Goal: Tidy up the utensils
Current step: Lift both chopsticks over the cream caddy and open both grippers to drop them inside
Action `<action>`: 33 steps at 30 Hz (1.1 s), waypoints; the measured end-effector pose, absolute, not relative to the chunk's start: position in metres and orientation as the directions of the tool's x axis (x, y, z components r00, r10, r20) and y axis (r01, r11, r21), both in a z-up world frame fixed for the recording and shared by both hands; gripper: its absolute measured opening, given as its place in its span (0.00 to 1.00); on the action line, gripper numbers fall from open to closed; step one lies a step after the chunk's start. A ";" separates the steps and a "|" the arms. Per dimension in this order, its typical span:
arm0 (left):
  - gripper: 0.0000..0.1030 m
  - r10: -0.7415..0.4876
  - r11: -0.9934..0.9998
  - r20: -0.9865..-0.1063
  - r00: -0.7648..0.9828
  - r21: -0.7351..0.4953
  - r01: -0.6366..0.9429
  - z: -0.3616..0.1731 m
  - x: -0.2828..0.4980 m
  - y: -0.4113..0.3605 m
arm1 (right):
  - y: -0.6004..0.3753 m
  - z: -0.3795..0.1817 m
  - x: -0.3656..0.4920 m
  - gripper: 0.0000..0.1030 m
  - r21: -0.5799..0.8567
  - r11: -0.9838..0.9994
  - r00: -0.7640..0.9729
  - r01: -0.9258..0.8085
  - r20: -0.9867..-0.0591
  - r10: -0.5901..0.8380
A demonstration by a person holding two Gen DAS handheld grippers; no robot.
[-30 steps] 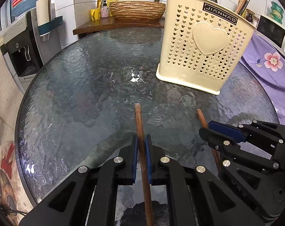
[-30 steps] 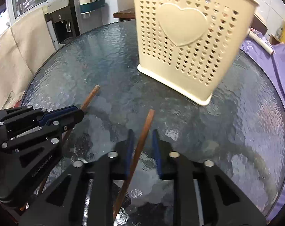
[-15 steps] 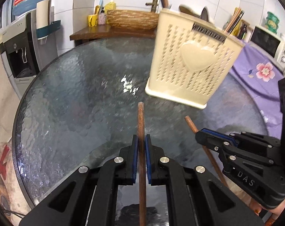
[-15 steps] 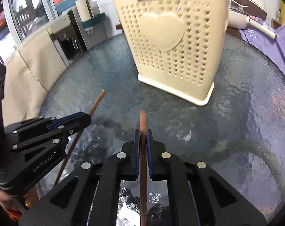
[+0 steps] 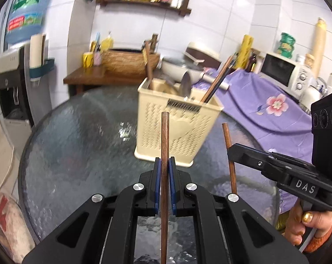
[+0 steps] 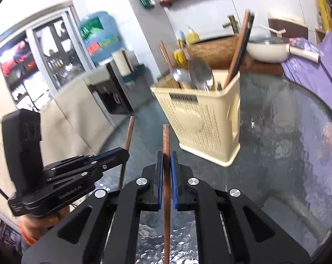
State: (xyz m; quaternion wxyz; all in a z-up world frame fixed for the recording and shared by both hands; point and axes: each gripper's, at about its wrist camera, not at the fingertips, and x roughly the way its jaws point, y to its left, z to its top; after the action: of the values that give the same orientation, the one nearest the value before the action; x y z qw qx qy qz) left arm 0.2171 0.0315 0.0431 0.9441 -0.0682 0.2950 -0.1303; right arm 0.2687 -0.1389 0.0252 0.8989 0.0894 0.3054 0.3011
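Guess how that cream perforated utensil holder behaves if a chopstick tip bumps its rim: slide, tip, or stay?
The utensil holder looks like thin perforated plastic, so probably light. It is tall on a small base, with spoons and chopsticks sticking above the rim, so likely top-heavy. On the glass table it may slide before tipping.

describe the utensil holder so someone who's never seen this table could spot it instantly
Start at the round dark glass table. On it stands one item, the utensil holder: a cream plastic basket with perforated walls, a raised heart on its front and a dark label strip at the rim. Spoons and brown sticks poke from its top; unlike the woven brown basket behind the table, it is pale, boxy and plastic.
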 end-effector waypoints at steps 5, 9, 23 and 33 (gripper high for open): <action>0.07 -0.314 0.948 -0.504 0.805 -0.218 0.233 0.057 0.207 0.029 | -0.155 0.047 0.255 0.07 0.359 0.781 0.642 -0.511 -0.445 0.625; 0.07 -0.324 0.944 -0.488 0.810 -0.227 0.240 0.065 0.202 0.028 | -0.161 0.060 0.244 0.07 0.352 0.776 0.653 -0.524 -0.419 0.631; 0.07 -0.292 0.955 -0.458 0.840 -0.195 0.225 0.090 0.201 0.033 | -0.150 0.093 0.243 0.07 0.277 0.782 0.678 -0.558 -0.392 0.622; 0.07 -0.279 0.957 -0.400 0.873 -0.185 0.221 0.139 0.222 0.040 | -0.145 0.135 0.261 0.07 0.227 0.795 0.692 -0.562 -0.398 0.603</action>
State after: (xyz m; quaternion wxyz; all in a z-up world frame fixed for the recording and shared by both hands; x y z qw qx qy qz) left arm 0.2218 0.0404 0.1393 0.9654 -0.0670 0.2162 -0.1296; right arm 0.2609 -0.1455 0.1348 0.9187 0.0439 0.2316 0.3169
